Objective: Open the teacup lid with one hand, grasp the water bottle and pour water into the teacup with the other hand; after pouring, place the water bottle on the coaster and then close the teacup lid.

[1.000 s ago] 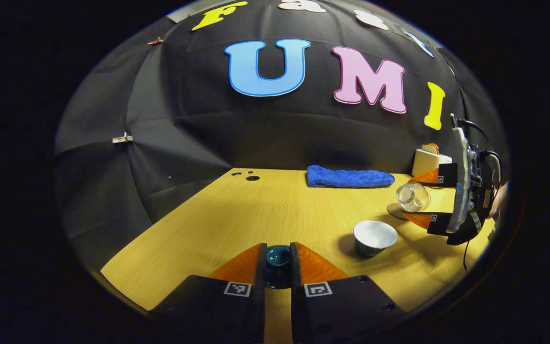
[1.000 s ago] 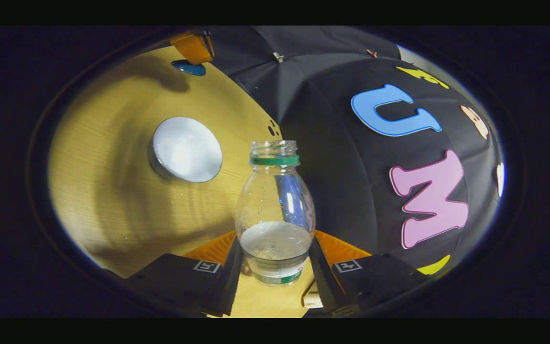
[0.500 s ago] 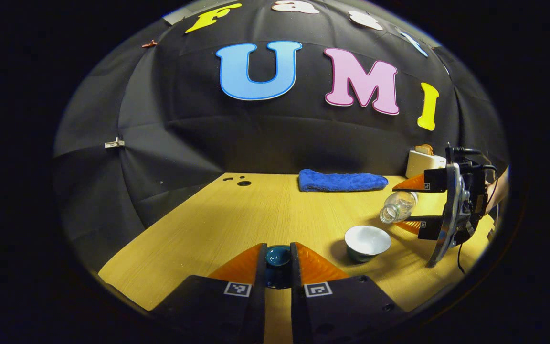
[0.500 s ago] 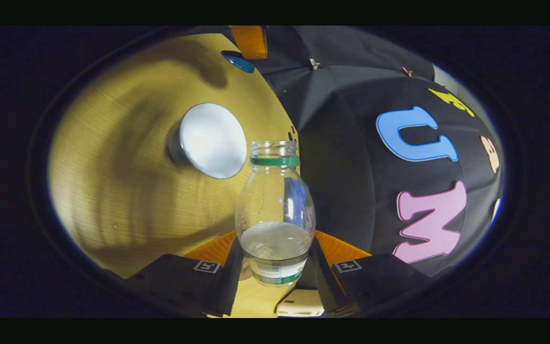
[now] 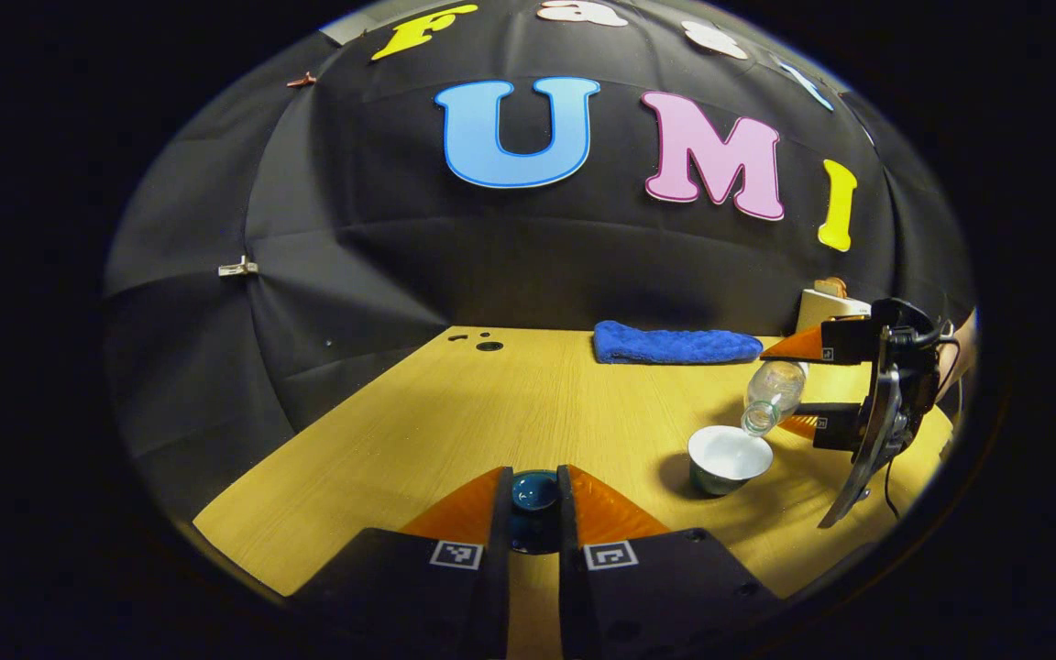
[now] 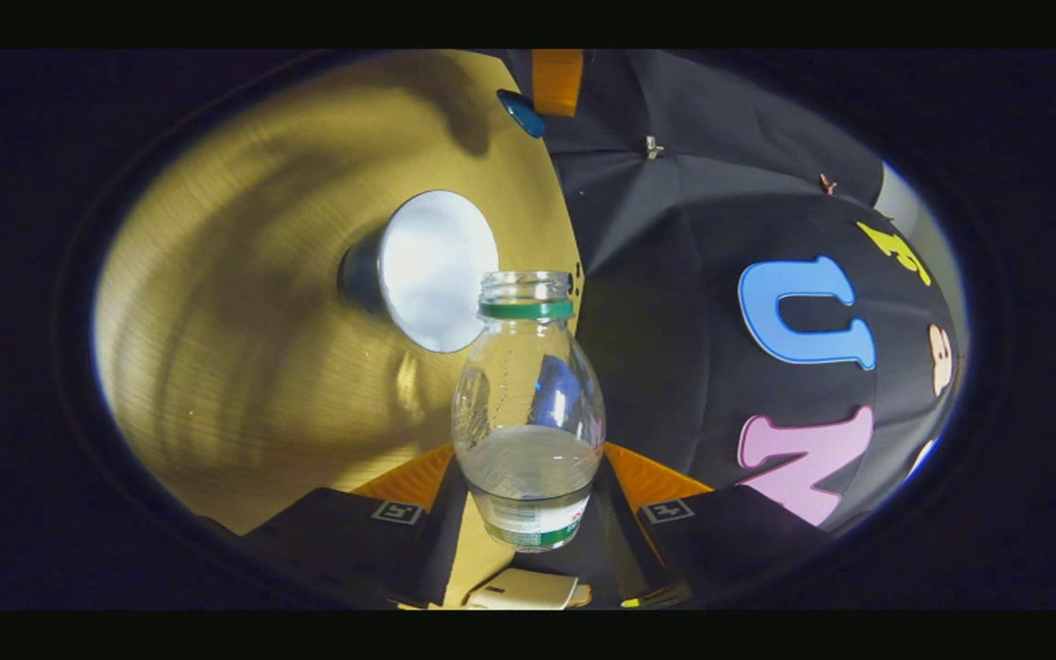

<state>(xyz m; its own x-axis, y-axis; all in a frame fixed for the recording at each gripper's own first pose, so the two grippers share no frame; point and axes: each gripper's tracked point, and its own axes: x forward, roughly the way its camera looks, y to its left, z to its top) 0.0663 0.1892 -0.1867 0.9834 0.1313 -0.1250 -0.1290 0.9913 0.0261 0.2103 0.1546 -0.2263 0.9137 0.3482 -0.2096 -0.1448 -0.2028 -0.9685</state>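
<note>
Water bottle [image 6: 528, 403] clamped in right claw [image 6: 528, 509], label unreadable; left claw [image 5: 534, 502] grips teacup lid [image 5: 534, 490].

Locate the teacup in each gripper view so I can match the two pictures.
Left gripper view: teacup stands lower right on the table, under the tilted water bottle's mouth.
Right gripper view: teacup sits upper left of centre, white inside facing the camera, beside the bottle's neck.
Shared landmark: the water bottle.
</note>
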